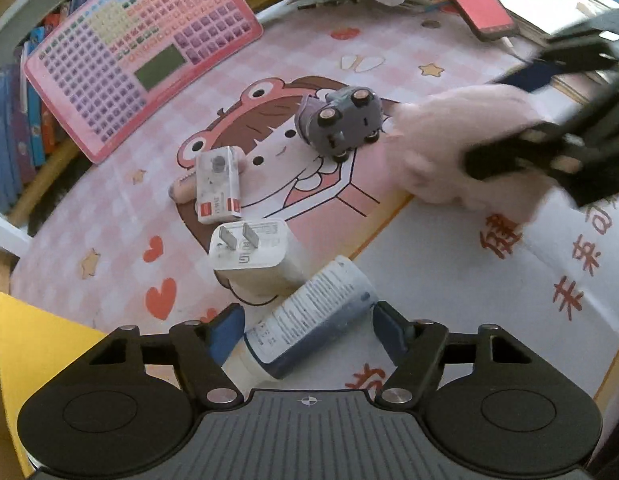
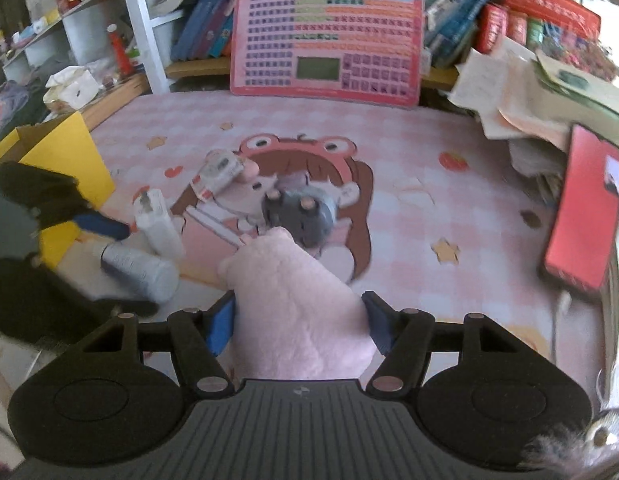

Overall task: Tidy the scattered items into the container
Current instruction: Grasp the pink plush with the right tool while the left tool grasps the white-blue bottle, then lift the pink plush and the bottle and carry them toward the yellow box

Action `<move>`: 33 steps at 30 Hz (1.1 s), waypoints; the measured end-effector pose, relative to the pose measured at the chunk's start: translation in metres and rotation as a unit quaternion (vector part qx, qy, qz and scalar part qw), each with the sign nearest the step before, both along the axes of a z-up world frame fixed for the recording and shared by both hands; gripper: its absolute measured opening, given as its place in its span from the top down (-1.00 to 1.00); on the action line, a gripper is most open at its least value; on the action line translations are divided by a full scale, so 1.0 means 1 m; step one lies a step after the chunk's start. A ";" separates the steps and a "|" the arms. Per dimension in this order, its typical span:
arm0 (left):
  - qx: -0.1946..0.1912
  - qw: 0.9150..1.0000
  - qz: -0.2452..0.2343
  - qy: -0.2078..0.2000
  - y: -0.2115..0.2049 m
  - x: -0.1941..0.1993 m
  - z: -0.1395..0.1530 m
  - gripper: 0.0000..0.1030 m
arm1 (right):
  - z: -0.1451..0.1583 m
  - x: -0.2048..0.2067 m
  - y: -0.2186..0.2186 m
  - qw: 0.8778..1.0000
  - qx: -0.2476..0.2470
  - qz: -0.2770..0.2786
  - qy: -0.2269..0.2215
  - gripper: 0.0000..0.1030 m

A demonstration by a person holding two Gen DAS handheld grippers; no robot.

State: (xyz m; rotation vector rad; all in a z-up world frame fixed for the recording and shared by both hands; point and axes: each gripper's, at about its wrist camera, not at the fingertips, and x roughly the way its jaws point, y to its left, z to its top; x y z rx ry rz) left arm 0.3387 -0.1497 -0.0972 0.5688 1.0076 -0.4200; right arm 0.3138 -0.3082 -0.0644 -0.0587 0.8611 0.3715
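My left gripper (image 1: 308, 334) has its blue pads on either side of a blue-and-white tube (image 1: 309, 320) that lies on the mat; the pads seem to touch it. My right gripper (image 2: 297, 324) is shut on a pink plush toy (image 2: 297, 304), also in the left wrist view (image 1: 457, 144). On the pink cartoon mat (image 2: 409, 200) lie a grey toy car on its side (image 1: 341, 120), a white charger plug (image 1: 253, 256) and a small white box (image 1: 218, 184) over a pink item (image 1: 181, 190). A yellow box (image 2: 65, 152) stands at the left.
A pink keyboard-like board (image 2: 329, 36) leans against books at the back. A red phone (image 2: 585, 216) lies at the right below a pile of papers (image 2: 529, 92). Shelves with clutter (image 2: 69, 40) stand at the far left.
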 end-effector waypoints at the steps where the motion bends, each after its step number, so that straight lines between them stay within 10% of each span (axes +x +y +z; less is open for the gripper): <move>1: -0.005 1.000 0.003 0.006 0.000 0.001 0.000 -0.22 | 0.001 -0.004 -0.001 1.000 -0.001 0.001 0.003 -0.24; 19: -0.096 0.992 0.048 0.069 -0.006 -0.001 0.002 0.28 | -0.007 -0.007 0.012 0.998 -0.036 0.054 0.004 -0.29; 33: -0.175 0.979 0.104 0.030 0.006 -0.041 0.033 0.38 | 0.013 -0.032 0.006 0.999 0.000 0.036 -0.003 -0.03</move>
